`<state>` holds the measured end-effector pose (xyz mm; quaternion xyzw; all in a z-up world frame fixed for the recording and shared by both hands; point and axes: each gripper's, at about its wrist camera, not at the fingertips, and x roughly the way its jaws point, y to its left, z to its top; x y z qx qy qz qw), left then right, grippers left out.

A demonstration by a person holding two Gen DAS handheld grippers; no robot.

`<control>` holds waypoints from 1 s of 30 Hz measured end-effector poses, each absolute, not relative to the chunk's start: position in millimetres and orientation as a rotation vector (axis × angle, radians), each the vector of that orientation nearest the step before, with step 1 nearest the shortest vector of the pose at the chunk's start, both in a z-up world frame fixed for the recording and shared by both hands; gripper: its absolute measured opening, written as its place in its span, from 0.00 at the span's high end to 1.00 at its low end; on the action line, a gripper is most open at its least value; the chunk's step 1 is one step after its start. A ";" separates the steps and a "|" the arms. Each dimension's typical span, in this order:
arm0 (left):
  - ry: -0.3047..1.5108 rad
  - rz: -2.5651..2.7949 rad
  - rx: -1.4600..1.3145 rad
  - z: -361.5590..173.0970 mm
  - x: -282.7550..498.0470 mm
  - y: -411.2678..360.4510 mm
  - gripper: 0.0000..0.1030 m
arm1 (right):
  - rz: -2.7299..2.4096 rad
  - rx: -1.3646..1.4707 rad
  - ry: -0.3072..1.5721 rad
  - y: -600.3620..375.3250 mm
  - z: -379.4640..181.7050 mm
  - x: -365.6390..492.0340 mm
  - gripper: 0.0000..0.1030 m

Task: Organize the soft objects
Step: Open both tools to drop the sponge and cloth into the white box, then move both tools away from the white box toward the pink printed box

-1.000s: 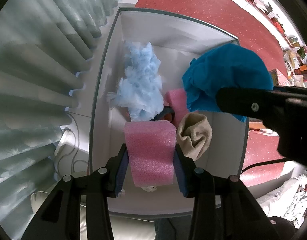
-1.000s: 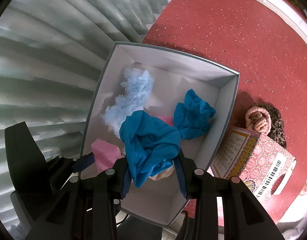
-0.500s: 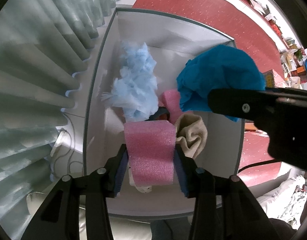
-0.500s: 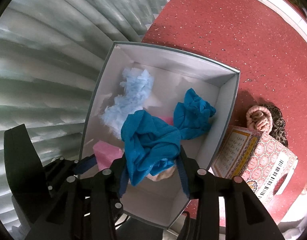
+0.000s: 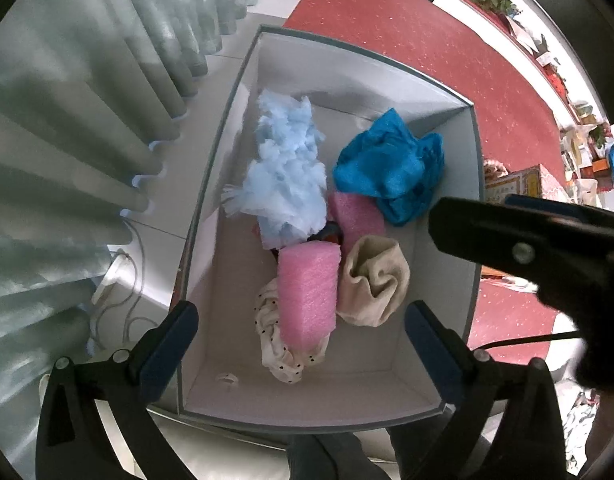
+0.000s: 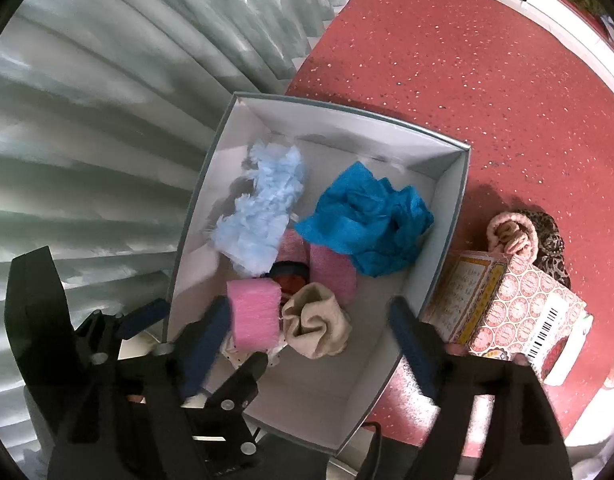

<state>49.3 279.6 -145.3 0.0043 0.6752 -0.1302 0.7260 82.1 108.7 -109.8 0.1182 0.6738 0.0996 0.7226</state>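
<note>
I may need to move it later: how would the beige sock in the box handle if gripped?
The beige sock is bunched in folds, so it is probably floppy and would sag. It looks light, and likely crushes without harm. Resting against the pink foam, it might nudge it.

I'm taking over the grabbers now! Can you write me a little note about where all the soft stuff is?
Left gripper: jaws opening, nothing between them.
Right gripper: jaws opening, nothing between them.
In the white box: pink foam block, blue cloth, beige sock, light blue fluff, dotted white cloth.
Done: those are dropped in.
Left: pink knit piece and leopard-print cloth still on the red floor beside the patterned carton.
</note>
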 end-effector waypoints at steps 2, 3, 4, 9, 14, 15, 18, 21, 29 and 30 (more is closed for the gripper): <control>1.489 -0.280 0.008 -144.1 48.5 281.6 0.00 | 0.208 0.268 1.480 106.6 -108.5 81.7 0.09; 1.488 -0.276 0.011 -143.3 48.2 282.4 0.00 | 0.208 0.278 1.480 106.1 -107.5 82.1 0.09; 1.485 -0.274 0.012 -143.1 48.2 281.8 0.00 | 0.205 0.282 1.480 106.1 -106.5 82.3 0.09; 1.476 -0.279 0.021 -142.9 44.7 283.1 0.00 | 0.217 0.281 1.468 108.4 -101.1 79.3 0.09; 1.465 -0.280 0.038 -138.1 41.3 286.3 0.00 | 0.221 0.252 1.438 112.5 -92.9 74.4 0.02; 1.464 -0.279 0.031 -137.2 41.1 288.4 0.00 | 0.213 0.238 1.426 112.4 -90.5 73.3 0.00; 1.453 -0.274 0.046 -133.5 40.6 291.0 0.00 | 0.223 0.248 1.387 111.0 -82.9 70.3 0.00; 1.451 -0.279 0.042 -130.8 39.8 293.8 0.00 | 0.235 0.260 1.374 111.4 -77.8 68.2 0.00; 1.456 -0.268 0.053 -126.1 42.1 292.4 0.00 | 0.263 0.282 1.351 112.0 -63.7 63.3 0.00; 1.455 -0.268 0.053 -124.6 42.7 292.1 0.00 | 0.271 0.287 1.350 112.1 -61.3 63.0 0.00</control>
